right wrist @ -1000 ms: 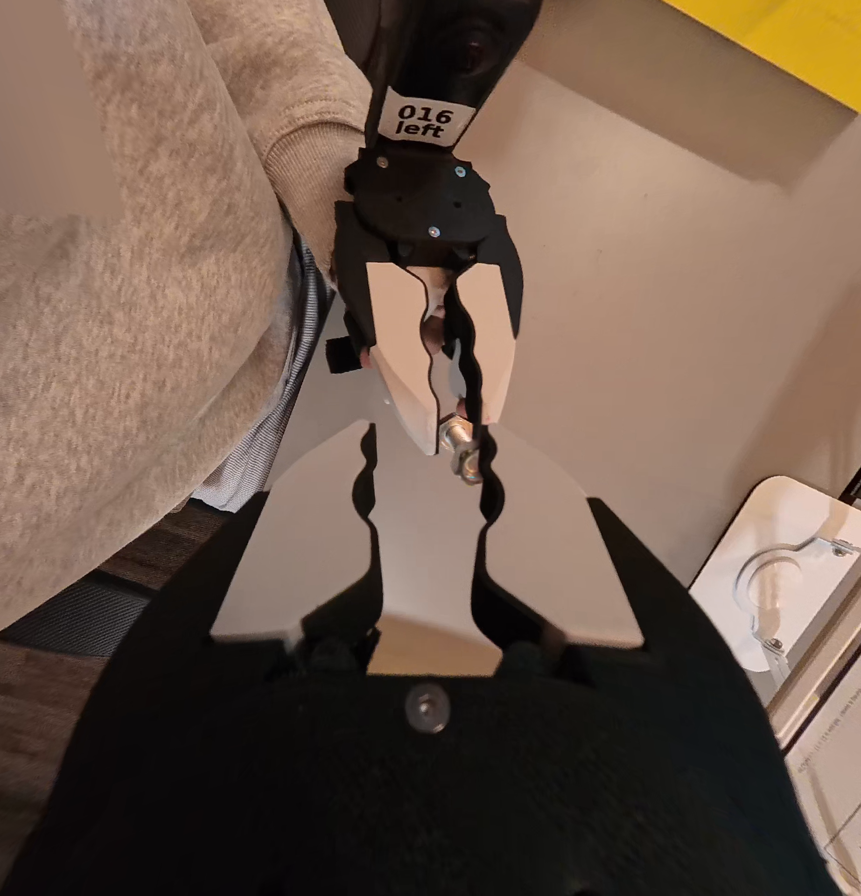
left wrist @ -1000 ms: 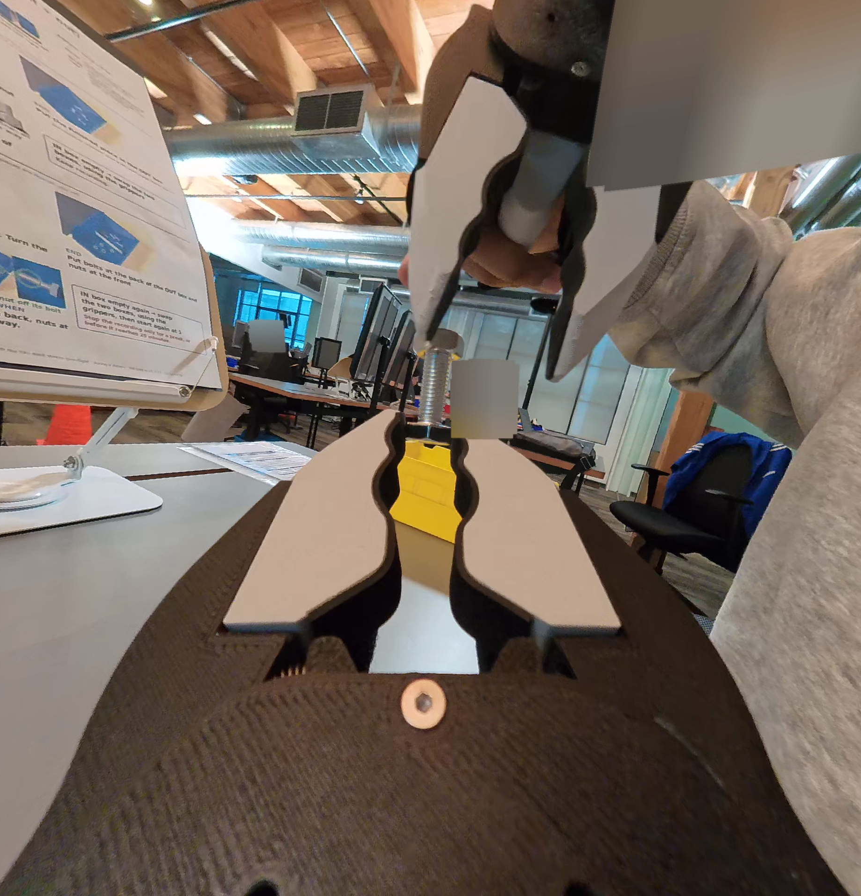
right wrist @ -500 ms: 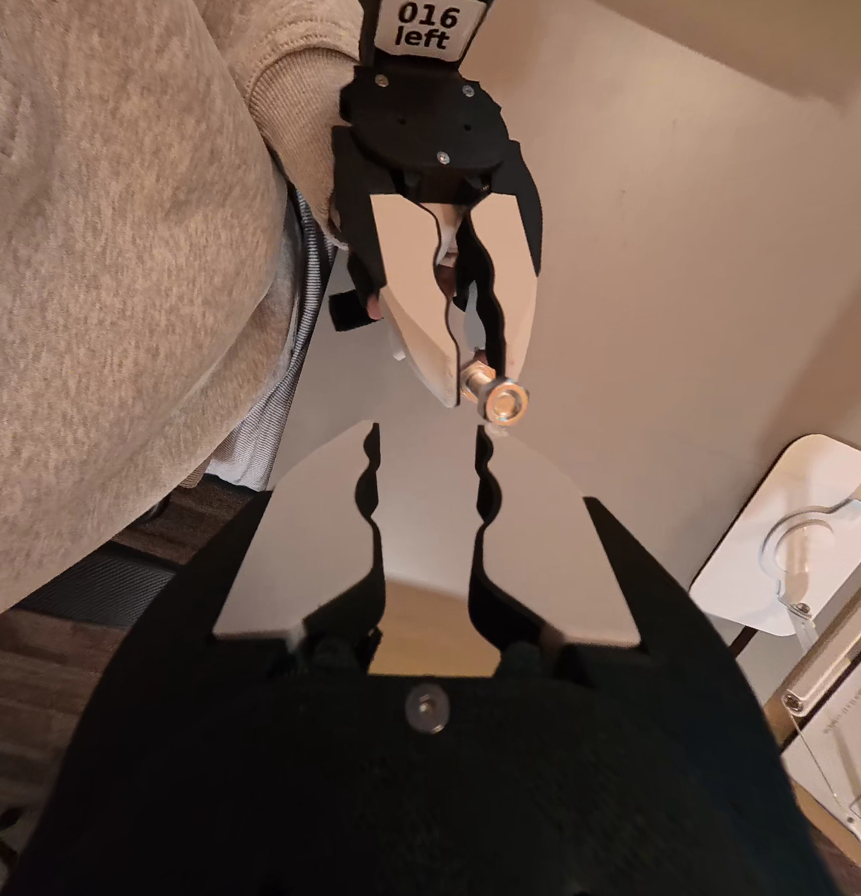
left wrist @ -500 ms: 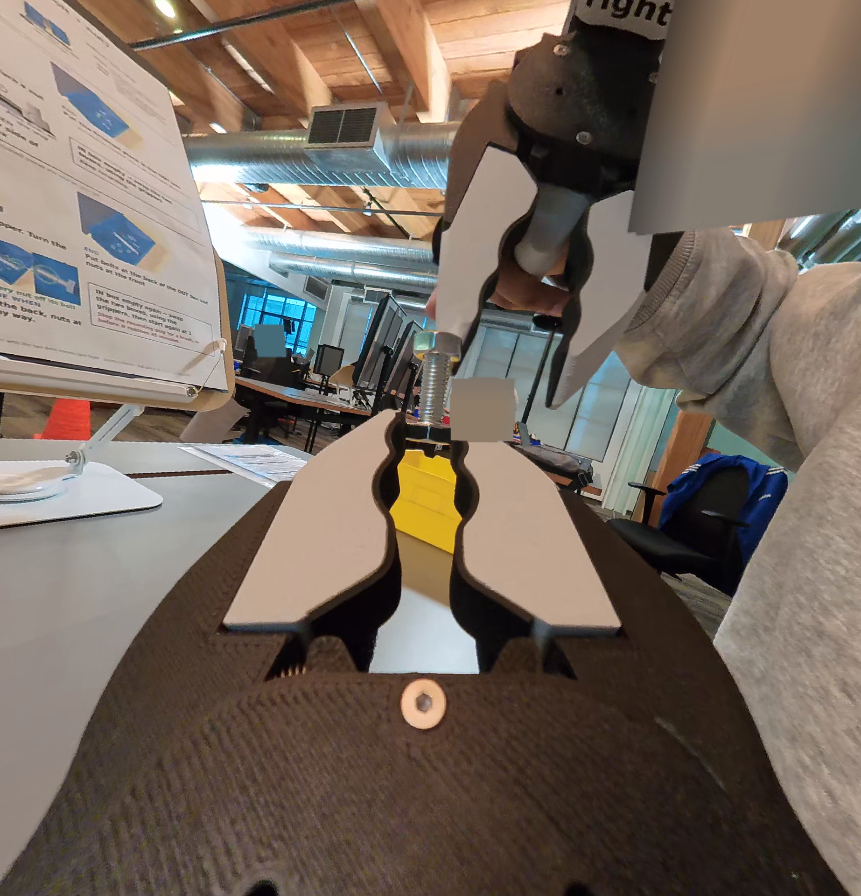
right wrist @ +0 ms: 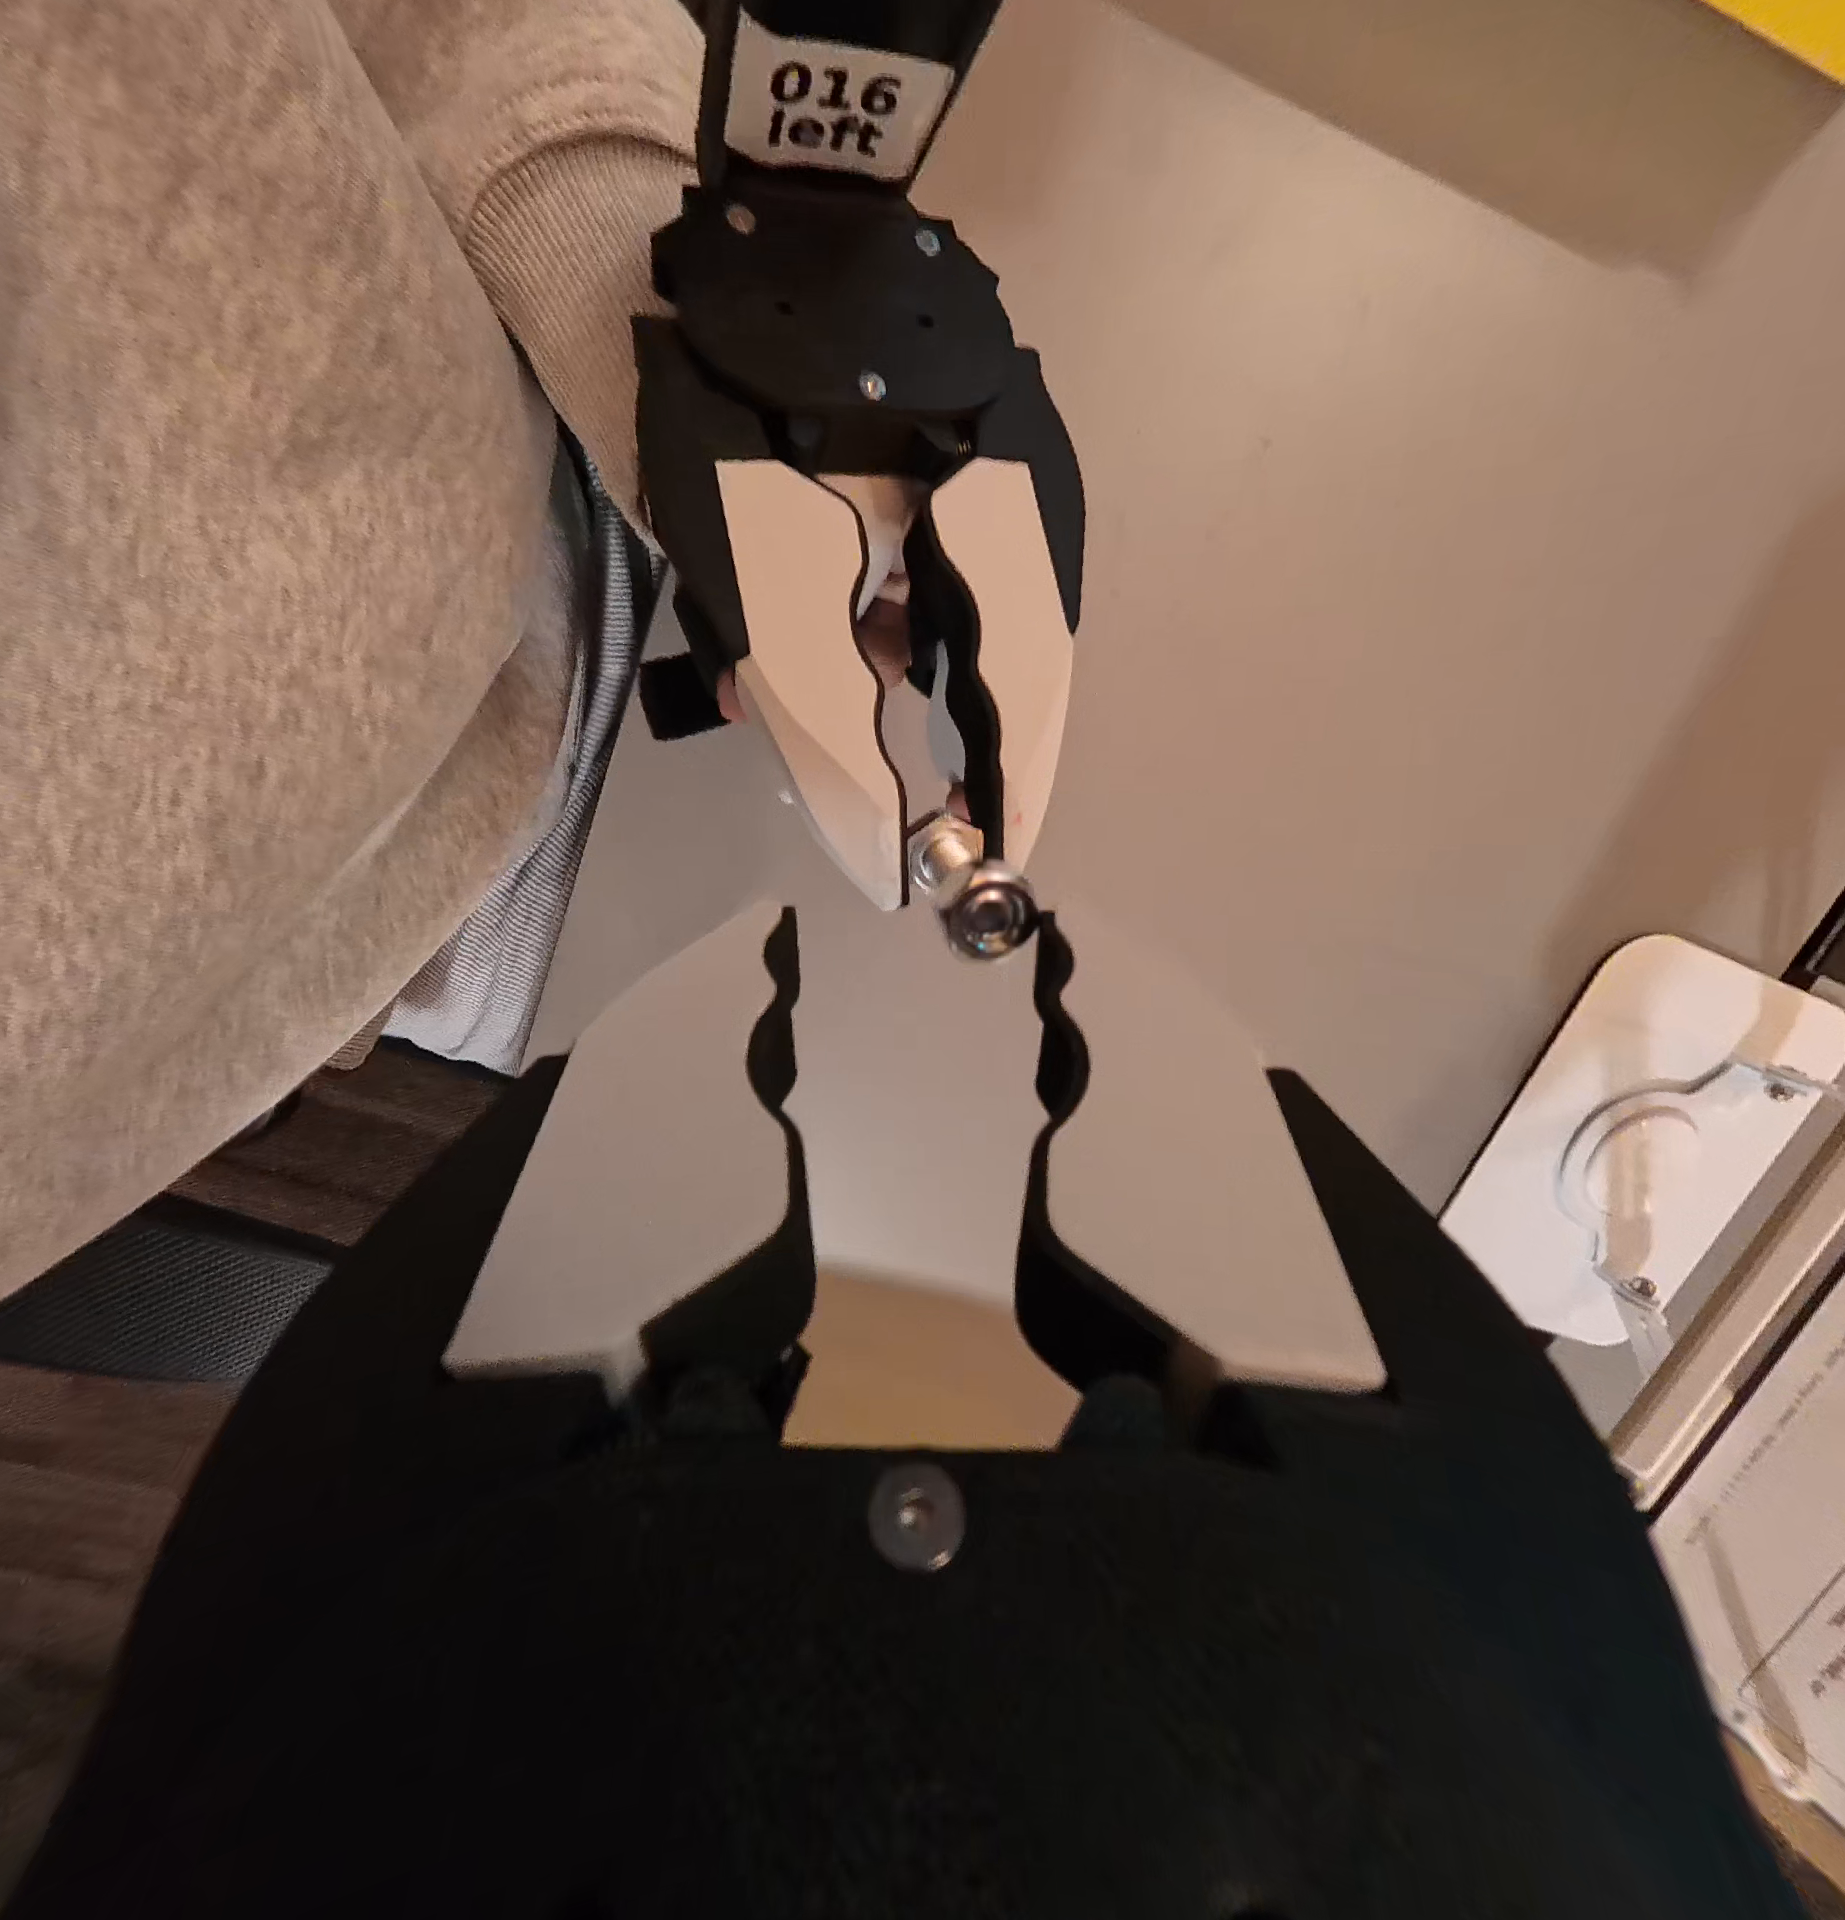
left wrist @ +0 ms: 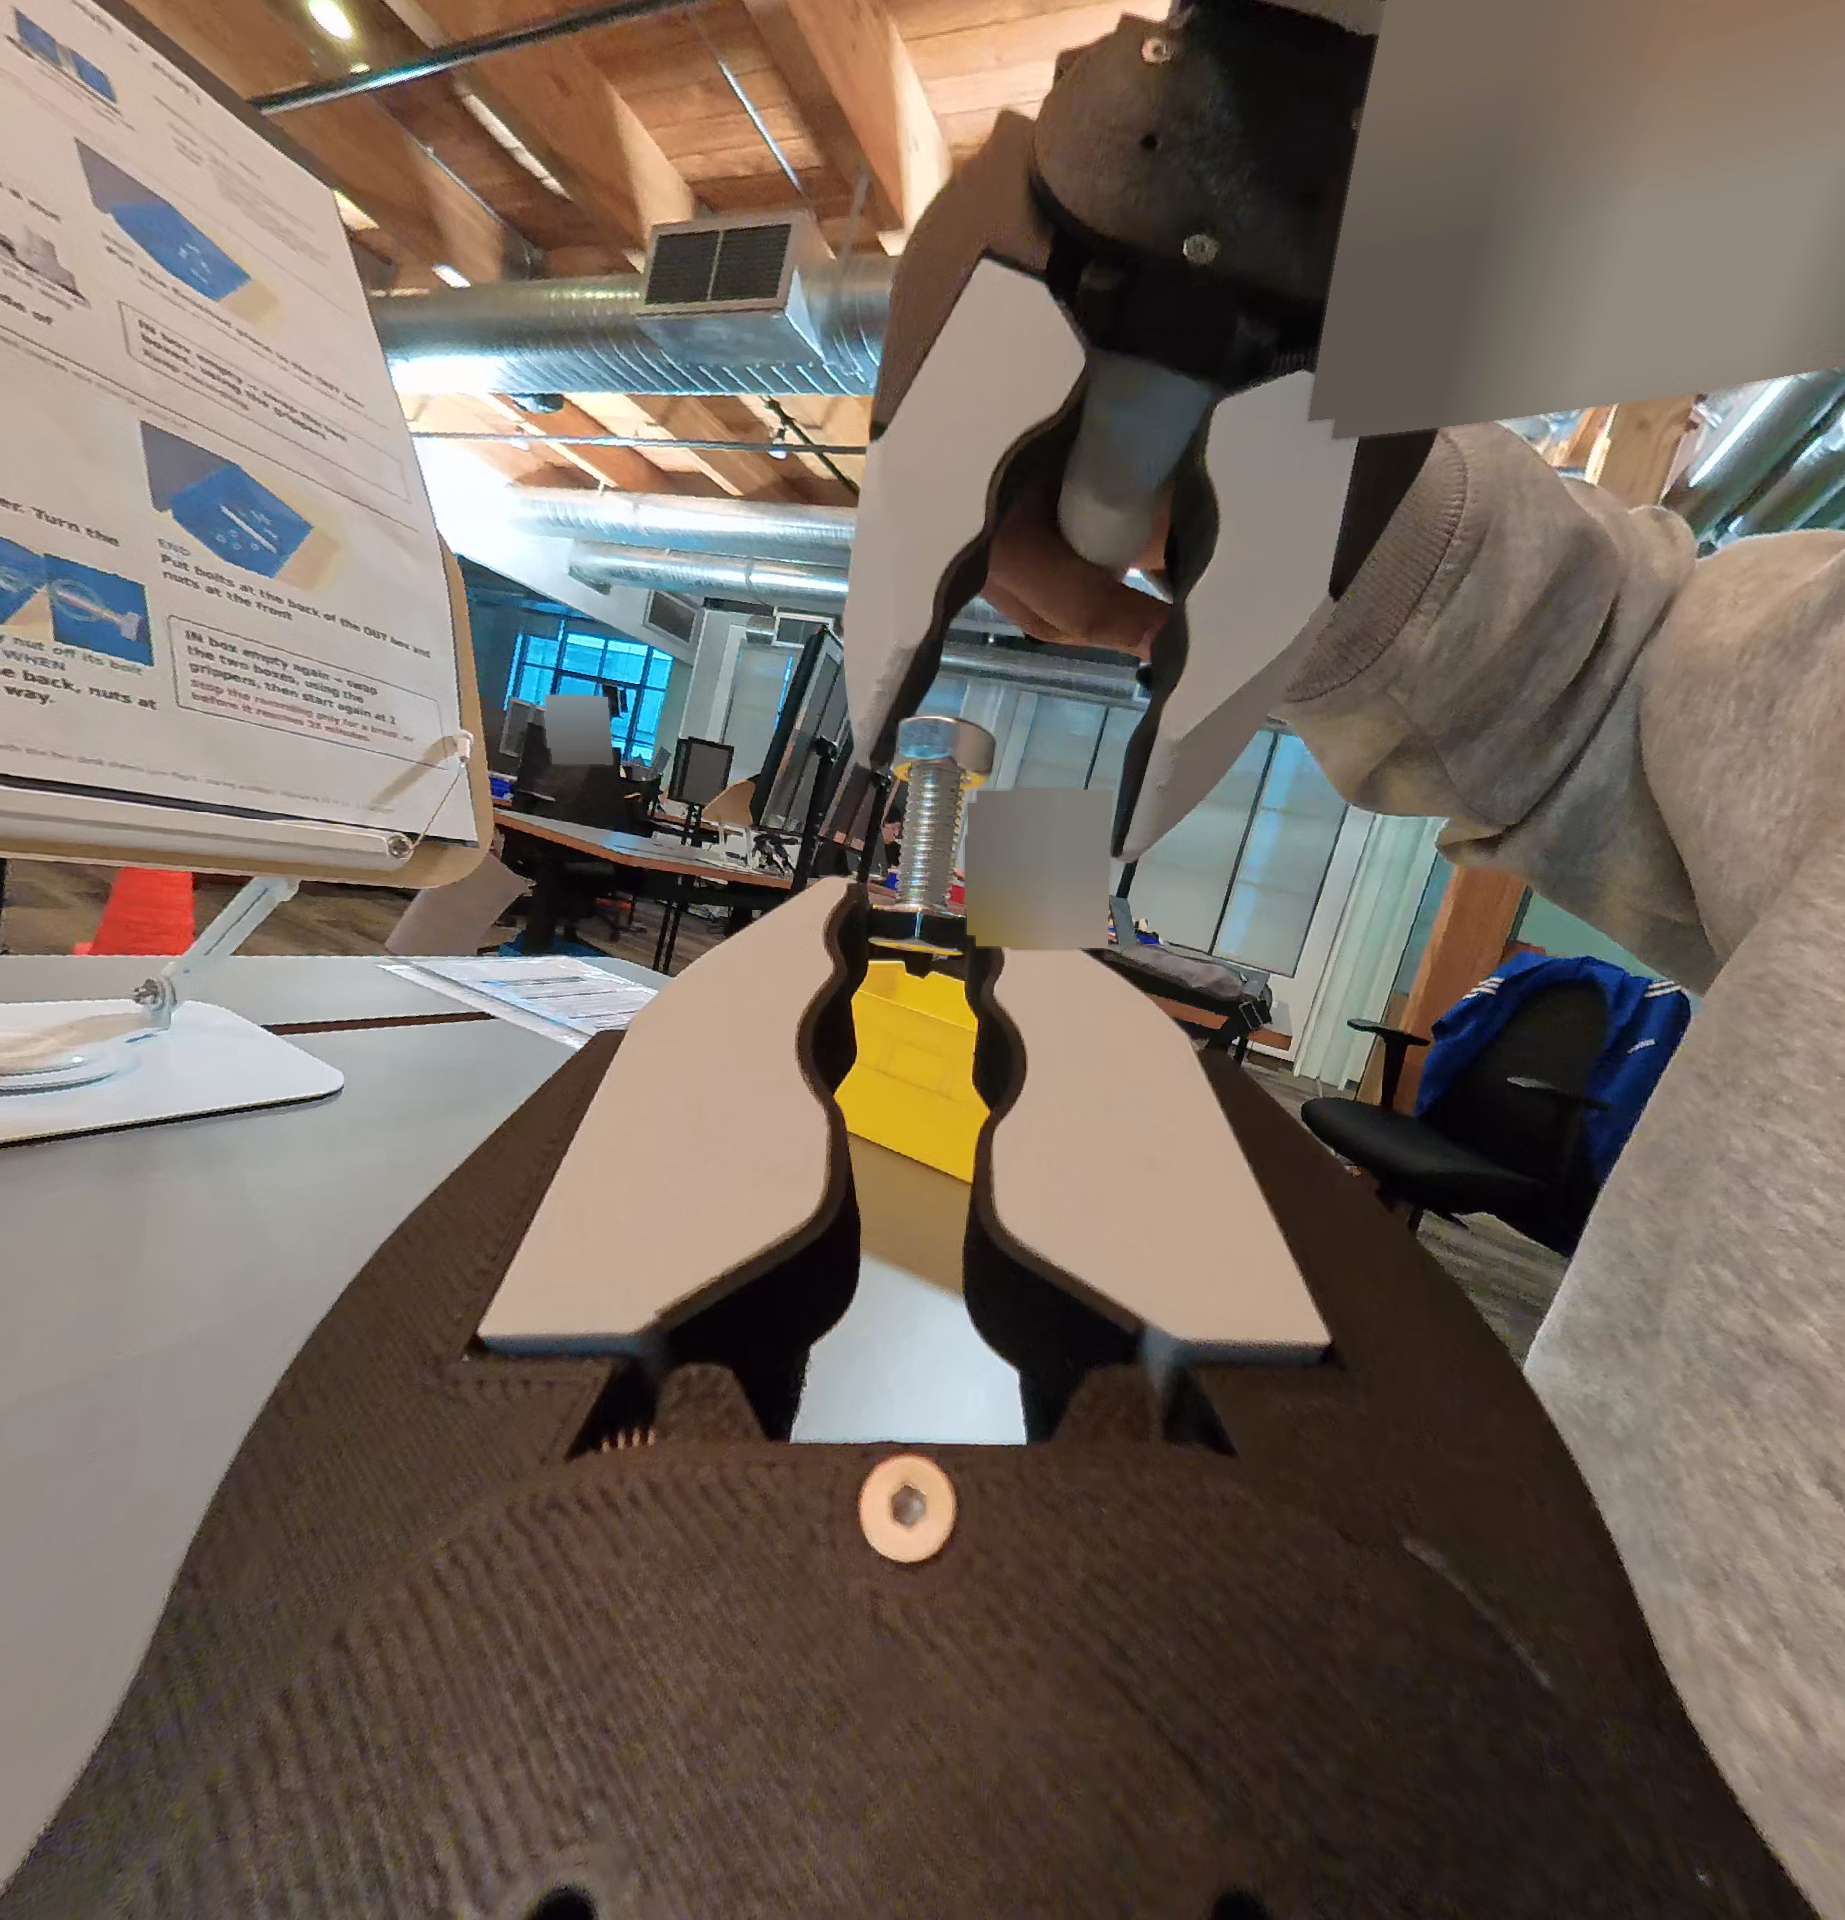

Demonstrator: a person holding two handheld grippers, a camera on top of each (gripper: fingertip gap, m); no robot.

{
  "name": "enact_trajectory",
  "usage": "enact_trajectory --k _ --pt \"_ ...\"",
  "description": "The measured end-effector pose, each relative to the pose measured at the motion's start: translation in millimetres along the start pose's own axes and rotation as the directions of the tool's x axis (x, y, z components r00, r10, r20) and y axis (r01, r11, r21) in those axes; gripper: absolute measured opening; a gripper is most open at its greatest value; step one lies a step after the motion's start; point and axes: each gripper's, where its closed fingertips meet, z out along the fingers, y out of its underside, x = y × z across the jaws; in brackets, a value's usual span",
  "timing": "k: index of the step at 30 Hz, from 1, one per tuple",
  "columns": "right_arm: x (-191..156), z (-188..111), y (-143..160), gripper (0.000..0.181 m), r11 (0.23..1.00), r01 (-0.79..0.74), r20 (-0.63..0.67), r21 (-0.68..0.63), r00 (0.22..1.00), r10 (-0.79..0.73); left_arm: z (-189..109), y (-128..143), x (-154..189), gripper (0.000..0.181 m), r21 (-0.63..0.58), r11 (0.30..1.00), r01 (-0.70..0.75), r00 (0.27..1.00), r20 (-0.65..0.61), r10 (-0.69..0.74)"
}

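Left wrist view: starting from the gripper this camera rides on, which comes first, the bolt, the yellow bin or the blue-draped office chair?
1. Bolt: upright, clamped at the left gripper tips.
2. Yellow bin: on the table just beyond, seen between the fingers.
3. Office chair: far right, on the floor.

Black ridged-plastic left gripper [left wrist: 913, 914] and right gripper [right wrist: 913, 920], pale scalloped fingers [left wrist: 689, 1122], silver screws; grey knit sleeve [left wrist: 1520, 665].

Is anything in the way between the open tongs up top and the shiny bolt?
No, nothing visible is in the way. The right tongs hang open just over the bolt, which stands upright, pinched at its lower end by the left tongs. One open tip sits right beside the bolt's head.
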Motion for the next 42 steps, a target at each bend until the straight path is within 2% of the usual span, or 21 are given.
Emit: enact_trajectory --k 5,11,15,22,25,27,34,38,42 --pt "-7.4 -0.8 5.9 0.038 1.0 -0.016 0.035 -0.015 0.999 0.017 -1.1 -0.9 -5.0 0.02 0.006 1.0 0.015 1.0 0.015 -0.015" --pt "-19.3 0.8 -7.1 0.039 0.999 0.034 0.055 0.032 0.998 -0.036 0.1 2.2 -4.5 0.02 -0.009 1.0 0.008 1.0 0.014 -0.008" --pt "-13.3 -1.9 -13.6 0.04 0.997 0.038 0.029 0.064 0.999 -0.04 1.2 3.5 -1.0 0.02 -0.015 1.0 -0.002 1.0 0.003 0.002" --pt "-2.7 1.5 2.9 0.047 1.0 -0.008 0.014 0.006 1.0 0.008 0.6 1.9 0.1 0.02 -0.01 1.0 -0.01 1.0 0.0 0.01" --pt "-6.1 0.9 7.7 0.044 1.0 -0.029 0.04 -0.006 0.999 0.029 -0.4 0.7 -3.8 0.02 -0.007 1.0 -0.007 1.0 0.013 0.007" --pt "-12.1 1.0 5.7 0.039 1.0 -0.029 0.065 0.002 0.997 0.029 -0.6 -0.2 -4.9 0.019 -0.001 1.0 0.006 1.0 0.015 -0.006" --pt "-16.3 1.2 -12.6 0.041 0.997 0.029 0.055 0.072 0.998 -0.033 1.4 3.9 -1.5 0.019 -0.019 1.0 -0.009 1.0 0.006 0.009" --pt "-4.0 2.8 -5.6 0.044 0.999 0.015 0.017 0.047 1.0 -0.016 2.0 4.0 2.5 0.02 -0.018 1.0 -0.014 1.0 -0.009 0.014" --pt "-1.7 5.0 9.6 0.04 1.0 -0.02 0.035 -0.007 0.999 0.02 0.4 1.6 -0.8 0.02 -0.008 1.0 -0.01 1.0 0.002 0.01"
